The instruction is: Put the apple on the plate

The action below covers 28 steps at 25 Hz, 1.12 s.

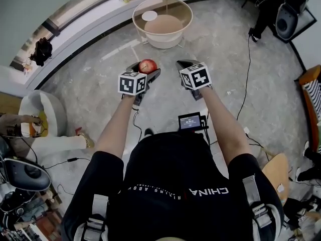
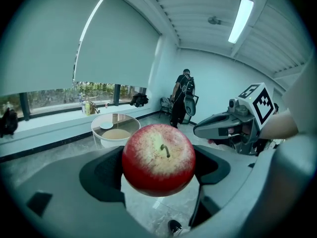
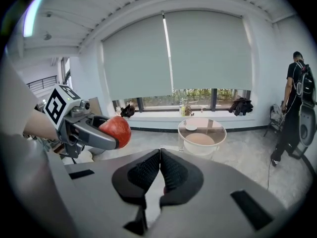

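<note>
Apple | clamped in left gripper, held mid-air | right gripper pinched together, empty | white plate on round glass table, well ahead (pickup done; carry and placing remain)

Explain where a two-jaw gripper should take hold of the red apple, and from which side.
Grip the apple across its widest middle, a jaw on each flank, coming from the stem end, as the left gripper does. It is round, so a grip off the middle would likely squeeze it out.
</note>
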{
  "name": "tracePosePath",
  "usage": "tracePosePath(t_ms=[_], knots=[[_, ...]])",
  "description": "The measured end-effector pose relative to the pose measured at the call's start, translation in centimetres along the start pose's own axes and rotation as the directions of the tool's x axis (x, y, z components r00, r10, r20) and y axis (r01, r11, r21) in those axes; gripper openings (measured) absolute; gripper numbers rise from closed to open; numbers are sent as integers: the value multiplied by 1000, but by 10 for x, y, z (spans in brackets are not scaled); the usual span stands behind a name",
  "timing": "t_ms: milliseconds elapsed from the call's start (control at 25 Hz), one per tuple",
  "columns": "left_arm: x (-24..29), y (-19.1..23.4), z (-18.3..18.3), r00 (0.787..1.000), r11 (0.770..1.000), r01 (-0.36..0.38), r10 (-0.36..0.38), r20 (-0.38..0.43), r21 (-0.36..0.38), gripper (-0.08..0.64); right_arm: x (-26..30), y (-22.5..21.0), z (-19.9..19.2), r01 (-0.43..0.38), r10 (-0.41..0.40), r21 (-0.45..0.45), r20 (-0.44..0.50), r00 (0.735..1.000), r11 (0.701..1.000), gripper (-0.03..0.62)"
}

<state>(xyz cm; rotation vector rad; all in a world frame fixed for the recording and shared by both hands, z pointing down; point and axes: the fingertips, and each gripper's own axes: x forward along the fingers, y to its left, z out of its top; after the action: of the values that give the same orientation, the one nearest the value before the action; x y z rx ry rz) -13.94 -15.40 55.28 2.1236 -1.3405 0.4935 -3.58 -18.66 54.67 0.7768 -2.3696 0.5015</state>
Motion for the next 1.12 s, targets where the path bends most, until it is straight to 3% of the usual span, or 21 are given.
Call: tracePosePath(t_ms=[440, 720, 960, 1120], knots=[[-7, -10, 11, 997, 988, -70, 74, 24, -140, 423, -19, -31, -10, -39, 40, 29, -38, 998, 999, 29], [18, 8, 9, 997, 988, -74, 75, 2, -134, 423, 3, -53, -20, -40, 44, 67, -61, 997, 997, 29], [49, 56, 3, 999, 997, -34, 32, -20, -74, 423, 53, -53, -13, -7, 11, 50, -91, 996, 999, 29], [81, 103, 17, 1000, 999, -2, 1, -28, -39, 423, 101, -69, 13, 4, 0, 45, -80, 997, 999, 29]])
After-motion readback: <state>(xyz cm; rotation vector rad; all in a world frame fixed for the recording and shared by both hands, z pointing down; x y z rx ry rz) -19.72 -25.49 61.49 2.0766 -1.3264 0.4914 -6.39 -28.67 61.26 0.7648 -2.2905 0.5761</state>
